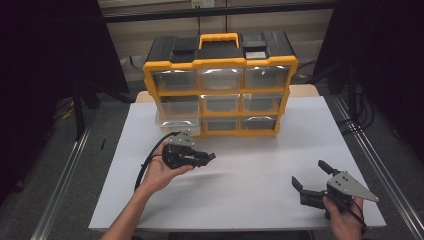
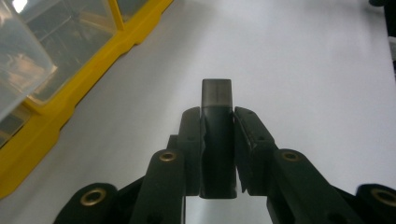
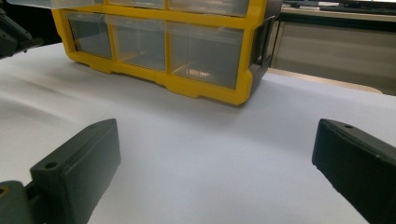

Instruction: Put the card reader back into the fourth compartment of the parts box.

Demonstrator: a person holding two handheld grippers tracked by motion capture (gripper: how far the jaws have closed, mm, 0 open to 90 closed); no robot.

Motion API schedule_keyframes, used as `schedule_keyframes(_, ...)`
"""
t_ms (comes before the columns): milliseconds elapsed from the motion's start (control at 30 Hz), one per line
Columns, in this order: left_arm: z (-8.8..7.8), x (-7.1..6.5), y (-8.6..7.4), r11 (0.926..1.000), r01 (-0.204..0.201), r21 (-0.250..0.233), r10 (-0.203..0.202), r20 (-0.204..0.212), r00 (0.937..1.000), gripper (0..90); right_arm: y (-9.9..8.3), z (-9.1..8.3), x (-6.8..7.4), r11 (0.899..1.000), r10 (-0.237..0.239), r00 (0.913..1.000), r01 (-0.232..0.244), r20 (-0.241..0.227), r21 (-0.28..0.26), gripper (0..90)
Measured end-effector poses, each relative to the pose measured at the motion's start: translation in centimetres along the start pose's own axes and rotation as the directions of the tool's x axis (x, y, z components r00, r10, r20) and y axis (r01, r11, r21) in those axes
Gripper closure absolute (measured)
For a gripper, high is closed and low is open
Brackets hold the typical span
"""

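The organizer [image 1: 220, 90] shows glossy yellow plastic with clear drawers; the tabletop [image 1: 250, 175] looks matt white; the small block [image 2: 216, 95] is dull, dark plastic.

White table [image 1: 250, 190] (organizer [image 1: 220, 85] on it)

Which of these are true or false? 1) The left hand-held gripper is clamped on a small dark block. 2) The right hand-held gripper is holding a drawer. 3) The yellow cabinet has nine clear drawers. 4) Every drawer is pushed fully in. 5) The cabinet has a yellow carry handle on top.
1) True: the left hand-held gripper has its jaws closed on a small dark block.
2) False: the right hand-held gripper has its jaws wide apart with nothing between them, over the white table cover.
3) True: the yellow cabinet shows three rows of three.
4) False: the bottom-left drawer sticks out towards the front.
5) True: the carry handle is yellow.
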State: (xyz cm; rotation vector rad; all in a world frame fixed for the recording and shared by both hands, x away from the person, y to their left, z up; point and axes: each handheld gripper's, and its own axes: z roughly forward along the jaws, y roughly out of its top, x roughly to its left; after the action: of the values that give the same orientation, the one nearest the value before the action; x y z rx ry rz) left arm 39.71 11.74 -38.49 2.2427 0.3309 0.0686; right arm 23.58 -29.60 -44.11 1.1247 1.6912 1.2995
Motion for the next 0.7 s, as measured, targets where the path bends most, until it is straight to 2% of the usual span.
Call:
schedule_keyframes(333,-1.7,-0.6,0.9,0.9978,-0.023,-0.062,0.022,-0.007,0.9997,73.8,0.0,0.0,0.0,1.0,0.004,1.0,-0.004,0.003,-0.004,1.1)
schedule_keyframes(700,-3.5,-0.7,1.6,0.9932,-0.023,-0.114,0.019,-0.032,0.9993,73.8,0.0,0.0,0.0,1.0,0.003,1.0,-0.003,0.003,-0.007,1.1)
